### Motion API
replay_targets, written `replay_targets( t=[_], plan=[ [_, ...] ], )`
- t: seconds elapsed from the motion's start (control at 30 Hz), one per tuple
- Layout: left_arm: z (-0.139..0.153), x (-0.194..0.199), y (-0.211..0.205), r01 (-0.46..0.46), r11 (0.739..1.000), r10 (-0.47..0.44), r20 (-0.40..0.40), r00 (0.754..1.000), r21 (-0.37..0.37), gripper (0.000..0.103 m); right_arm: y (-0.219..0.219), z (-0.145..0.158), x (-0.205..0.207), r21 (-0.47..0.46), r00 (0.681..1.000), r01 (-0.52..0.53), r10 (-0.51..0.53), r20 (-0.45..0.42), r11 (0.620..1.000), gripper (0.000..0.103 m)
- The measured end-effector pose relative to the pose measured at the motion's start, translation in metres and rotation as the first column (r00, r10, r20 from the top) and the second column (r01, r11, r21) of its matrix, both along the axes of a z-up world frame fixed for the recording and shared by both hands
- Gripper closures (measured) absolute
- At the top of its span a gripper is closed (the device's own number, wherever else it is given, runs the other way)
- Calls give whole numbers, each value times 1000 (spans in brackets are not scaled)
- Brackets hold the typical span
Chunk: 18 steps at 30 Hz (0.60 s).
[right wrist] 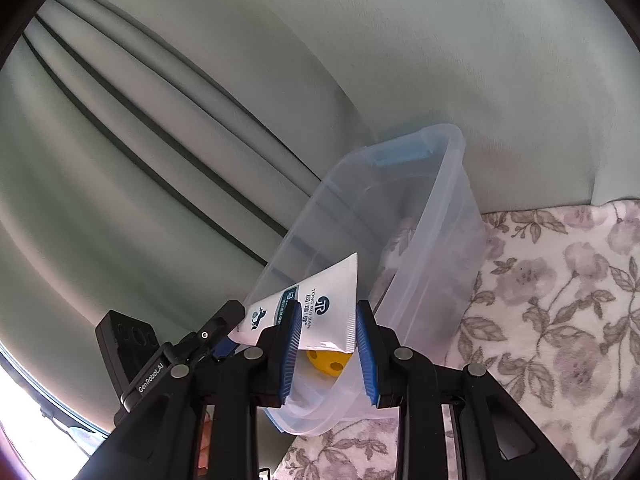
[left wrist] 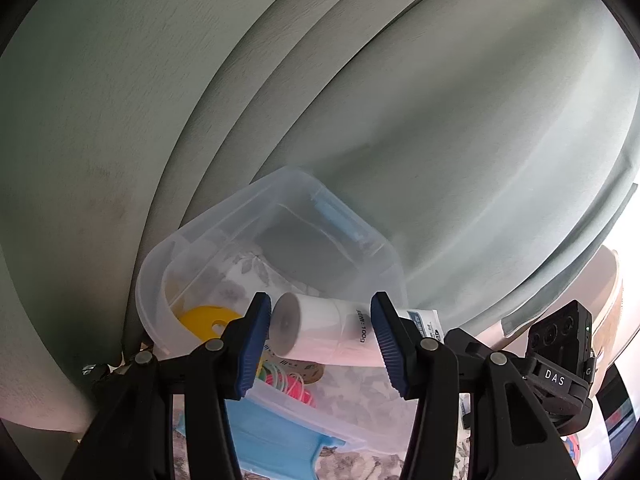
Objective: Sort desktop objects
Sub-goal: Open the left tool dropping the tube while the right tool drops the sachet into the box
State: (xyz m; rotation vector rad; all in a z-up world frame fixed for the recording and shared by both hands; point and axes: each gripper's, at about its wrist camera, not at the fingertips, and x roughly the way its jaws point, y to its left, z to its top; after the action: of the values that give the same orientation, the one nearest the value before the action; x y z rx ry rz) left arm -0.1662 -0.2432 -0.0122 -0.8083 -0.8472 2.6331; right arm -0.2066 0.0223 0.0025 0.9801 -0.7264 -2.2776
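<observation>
My left gripper (left wrist: 322, 330) and right gripper (right wrist: 329, 346) are both flanking one white tube (left wrist: 320, 332). The left jaws are standing at its capped end, the cap face touching one blue pad (left wrist: 256, 332); the right jaws are pressing the flat crimped end, apparently clamped, though the fisheye is distorting the contact. The tube is hanging over the near rim of a clear plastic bin (right wrist: 436, 216) on a floral cloth (right wrist: 560, 300). A yellow perforated ball (right wrist: 326, 362) is lying inside the bin. Grey-green curtains (left wrist: 440, 120) are filling the far background.
</observation>
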Motion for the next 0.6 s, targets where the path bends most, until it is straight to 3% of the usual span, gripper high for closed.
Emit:
replay_targets(
  t=[0.6],
  plan=[
    [3,1,-3,-30,998,30,9,1000,-52,50,-3,-9,-22,-10,1000,-25,25,18,1000,71]
  ],
)
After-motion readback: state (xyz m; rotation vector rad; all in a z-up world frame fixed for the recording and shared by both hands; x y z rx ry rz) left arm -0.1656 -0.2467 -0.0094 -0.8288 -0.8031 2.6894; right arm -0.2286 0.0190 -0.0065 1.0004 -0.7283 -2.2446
